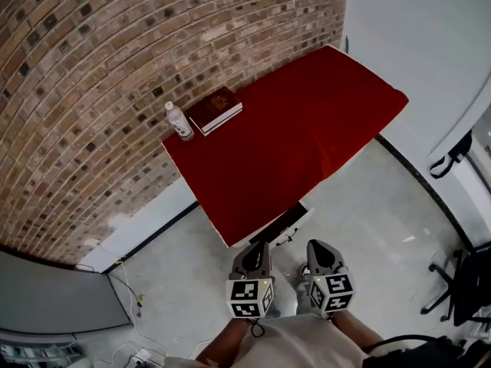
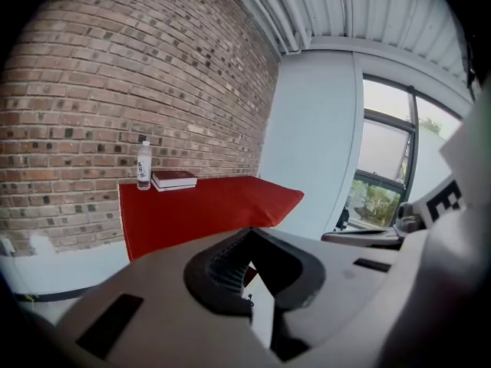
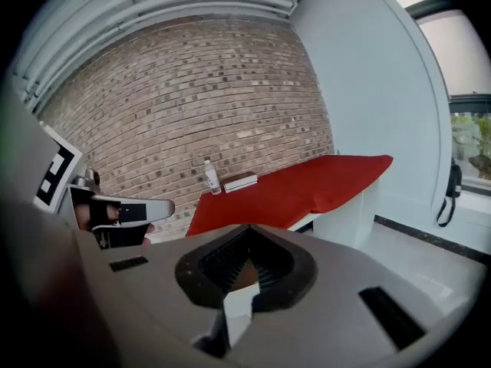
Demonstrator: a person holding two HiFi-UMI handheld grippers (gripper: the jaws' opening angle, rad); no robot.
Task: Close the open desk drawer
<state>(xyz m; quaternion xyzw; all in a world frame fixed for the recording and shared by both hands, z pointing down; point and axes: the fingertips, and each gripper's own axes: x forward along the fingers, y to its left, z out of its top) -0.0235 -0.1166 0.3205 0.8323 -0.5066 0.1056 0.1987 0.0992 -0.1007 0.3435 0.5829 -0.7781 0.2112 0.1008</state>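
Observation:
A desk under a red cloth (image 1: 291, 129) stands against the brick wall. Its drawer (image 1: 285, 222) juts out, open, from beneath the cloth's near edge, with a white front and a dark inside. My left gripper (image 1: 257, 246) and right gripper (image 1: 316, 245) are held side by side close to my body, just short of the drawer and not touching it. Both point toward the desk. The left gripper (image 2: 249, 271) has its jaws together with nothing between them. The right gripper (image 3: 244, 278) looks the same. The drawer front (image 3: 304, 221) shows below the cloth in the right gripper view.
A clear bottle (image 1: 179, 121) and a dark red book (image 1: 215, 110) lie at the desk's far corner by the wall. An office chair (image 1: 460, 290) stands at the right. Cables (image 1: 130, 301) trail on the floor at the left. A white wall bounds the right side.

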